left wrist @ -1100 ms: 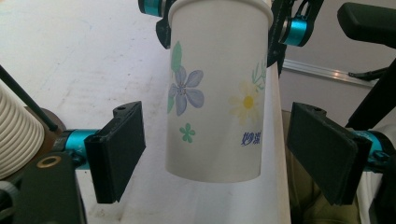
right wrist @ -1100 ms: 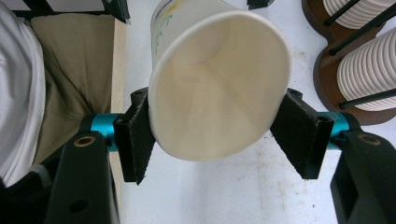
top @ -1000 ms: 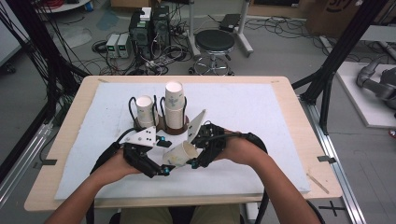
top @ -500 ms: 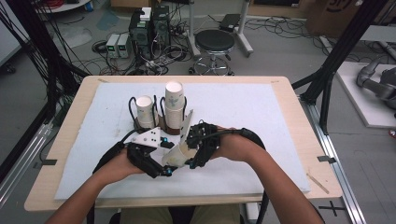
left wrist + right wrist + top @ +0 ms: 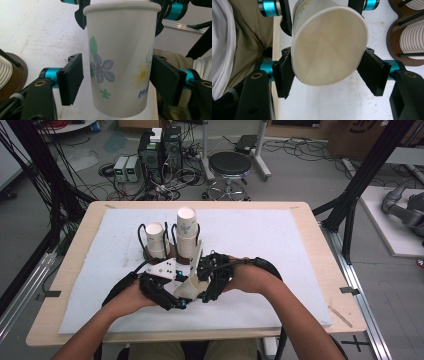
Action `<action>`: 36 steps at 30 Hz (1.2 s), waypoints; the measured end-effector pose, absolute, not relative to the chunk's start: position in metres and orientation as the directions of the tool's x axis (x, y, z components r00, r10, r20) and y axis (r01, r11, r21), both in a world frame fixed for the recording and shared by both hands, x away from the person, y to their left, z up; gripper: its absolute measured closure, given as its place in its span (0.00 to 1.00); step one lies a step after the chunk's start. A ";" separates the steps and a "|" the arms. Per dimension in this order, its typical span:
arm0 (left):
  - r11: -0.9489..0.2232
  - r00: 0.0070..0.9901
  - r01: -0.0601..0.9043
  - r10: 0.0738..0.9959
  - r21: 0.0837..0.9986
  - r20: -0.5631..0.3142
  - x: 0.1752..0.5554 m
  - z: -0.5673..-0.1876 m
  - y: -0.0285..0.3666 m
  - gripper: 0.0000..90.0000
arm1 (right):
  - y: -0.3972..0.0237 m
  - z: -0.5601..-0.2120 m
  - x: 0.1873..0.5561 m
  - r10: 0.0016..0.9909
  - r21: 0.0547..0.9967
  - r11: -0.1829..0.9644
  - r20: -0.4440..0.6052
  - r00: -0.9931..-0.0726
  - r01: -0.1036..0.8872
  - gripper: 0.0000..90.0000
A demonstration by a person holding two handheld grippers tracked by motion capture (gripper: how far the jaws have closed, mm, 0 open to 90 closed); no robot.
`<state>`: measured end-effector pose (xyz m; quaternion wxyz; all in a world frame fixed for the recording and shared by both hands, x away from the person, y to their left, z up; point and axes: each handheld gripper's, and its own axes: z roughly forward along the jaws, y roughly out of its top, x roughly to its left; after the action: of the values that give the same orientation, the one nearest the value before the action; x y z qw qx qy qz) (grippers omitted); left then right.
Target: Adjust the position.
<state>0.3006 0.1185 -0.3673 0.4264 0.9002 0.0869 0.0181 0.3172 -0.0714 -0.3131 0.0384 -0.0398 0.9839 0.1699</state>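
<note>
A white paper cup [image 5: 189, 289] with printed flowers hangs tilted over the white mat between both hands. My right gripper [image 5: 325, 72] is shut on the cup's rim [image 5: 329, 50], which is squeezed into an oval, and the camera looks into the cup's mouth. My left gripper [image 5: 117, 80] has just been closing around the cup's lower body [image 5: 120, 62]. One pad [image 5: 163, 77] lies against the wall and the other pad [image 5: 72, 77] stands a sliver off it. In the high view the left gripper [image 5: 176, 298] and right gripper [image 5: 201, 284] meet at the cup.
Two stacks of paper cups [image 5: 156, 237] [image 5: 186, 230] stand upright in a brown holder with wire posts [image 5: 172, 256] just beyond the grippers. The holder [image 5: 394, 37] lies close to the right of the held cup. The table's front edge [image 5: 200, 336] and the person's lap are near.
The left gripper's jaws have drawn in from wide apart to close around the cup. Both hands stay in nearly the same place, and the right gripper keeps its hold.
</note>
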 end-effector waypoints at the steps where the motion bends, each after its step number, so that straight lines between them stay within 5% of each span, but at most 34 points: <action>1: -0.629 0.986 0.134 0.166 0.766 -0.036 0.301 -0.367 0.118 0.35 | -0.071 -0.313 0.317 -0.069 0.326 0.941 -0.089 -0.994 -0.095 0.38; 16: -0.604 0.983 0.164 0.167 0.780 -0.077 0.303 -0.375 0.118 0.41 | -0.072 -0.316 0.320 -0.057 0.357 0.931 -0.073 -0.996 -0.080 0.36; 20: -0.556 0.976 0.193 0.190 0.809 -0.103 0.306 -0.379 0.127 0.40 | -0.078 -0.314 0.322 -0.002 0.448 0.894 -0.066 -0.998 -0.032 0.26; 27: -0.458 0.959 0.235 0.253 0.857 -0.127 0.305 -0.389 0.145 0.38 | -0.105 -0.308 0.329 0.125 0.658 0.748 -0.009 -0.992 0.088 0.24; 36: -0.331 0.934 0.238 0.336 0.913 -0.121 0.301 -0.399 0.171 0.37 | -0.139 -0.326 0.330 0.235 0.759 0.630 0.017 -0.972 0.165 0.24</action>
<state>0.3012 0.1712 -0.3987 0.5507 0.8147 0.1761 0.0448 0.3298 -0.1393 -0.3261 0.0420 0.1110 0.9017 0.4158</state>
